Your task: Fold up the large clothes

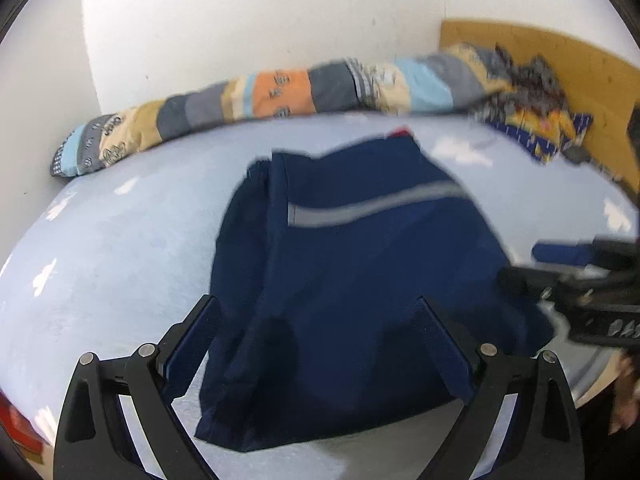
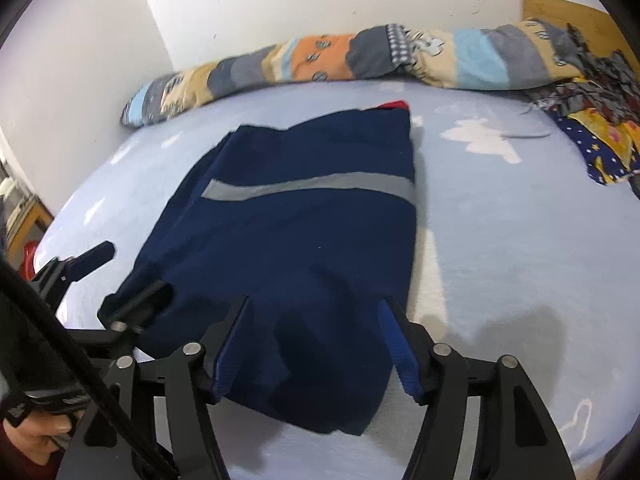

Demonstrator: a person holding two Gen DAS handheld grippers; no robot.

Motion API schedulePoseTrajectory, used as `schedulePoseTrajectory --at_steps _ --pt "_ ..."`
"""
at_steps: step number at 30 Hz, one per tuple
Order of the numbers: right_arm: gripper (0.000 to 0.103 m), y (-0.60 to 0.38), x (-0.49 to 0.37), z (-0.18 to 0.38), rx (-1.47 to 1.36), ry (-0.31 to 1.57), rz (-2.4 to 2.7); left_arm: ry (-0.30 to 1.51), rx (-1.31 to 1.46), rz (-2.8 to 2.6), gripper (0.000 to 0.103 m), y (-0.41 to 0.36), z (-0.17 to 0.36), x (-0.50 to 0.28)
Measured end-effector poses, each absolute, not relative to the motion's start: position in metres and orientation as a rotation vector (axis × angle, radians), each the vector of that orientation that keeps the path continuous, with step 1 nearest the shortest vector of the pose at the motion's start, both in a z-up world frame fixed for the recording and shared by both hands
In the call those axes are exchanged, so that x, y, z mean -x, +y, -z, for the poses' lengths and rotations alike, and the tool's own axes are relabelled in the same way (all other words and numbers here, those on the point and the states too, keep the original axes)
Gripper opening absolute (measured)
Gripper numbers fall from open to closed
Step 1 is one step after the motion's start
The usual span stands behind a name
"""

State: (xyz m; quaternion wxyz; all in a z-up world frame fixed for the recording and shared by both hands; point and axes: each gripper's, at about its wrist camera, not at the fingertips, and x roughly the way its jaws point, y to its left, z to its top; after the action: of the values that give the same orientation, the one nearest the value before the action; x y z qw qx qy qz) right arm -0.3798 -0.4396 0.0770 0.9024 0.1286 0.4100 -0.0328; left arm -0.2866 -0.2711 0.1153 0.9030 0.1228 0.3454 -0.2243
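While both grippers hover low over the bed: nothing is grasped.
Garment [image 1: 352, 264]: navy, with a grey stripe [image 2: 312, 186], folded into a rough rectangle, lying mid-bed on the pale blue sheet [image 2: 520, 240]; a red bit shows at its far edge.
Left gripper [image 1: 316, 320]: jaws spread wide, released, over the garment's near end.
Right gripper [image 2: 316, 316]: jaws also spread, released, above the near hem.
Quilt [image 2: 360, 60]: patchwork roll along the wall.
Patterned cloth [image 2: 592, 128]: heaped at the far right corner.
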Motion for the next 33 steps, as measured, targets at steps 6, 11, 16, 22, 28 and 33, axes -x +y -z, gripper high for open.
schedulePoseTrajectory --at_steps 6,11,16,22,28,33 --pt "0.081 -0.416 0.417 -0.091 -0.219 0.768 0.074 0.669 -0.232 0.392 0.103 -0.248 -0.130 0.318" --pt "0.094 -0.379 0.466 -0.095 -0.167 0.691 0.086 0.725 -0.283 0.304 0.103 -0.226 -0.127 0.341" --pt "0.096 -0.349 0.486 -0.086 -0.087 0.701 0.095 0.714 -0.236 0.253 0.103 -0.203 -0.135 0.355" --pt "0.096 -0.353 0.481 -0.082 -0.083 0.716 0.138 0.645 -0.237 0.168 0.103 -0.204 -0.145 0.361" --pt "0.096 -0.364 0.474 -0.073 -0.107 0.773 0.200 0.609 -0.409 0.152 0.103 -0.224 -0.145 0.367" --pt "0.096 -0.362 0.472 -0.071 -0.084 0.782 0.207 0.590 -0.491 0.145 0.103 -0.234 -0.138 0.377"
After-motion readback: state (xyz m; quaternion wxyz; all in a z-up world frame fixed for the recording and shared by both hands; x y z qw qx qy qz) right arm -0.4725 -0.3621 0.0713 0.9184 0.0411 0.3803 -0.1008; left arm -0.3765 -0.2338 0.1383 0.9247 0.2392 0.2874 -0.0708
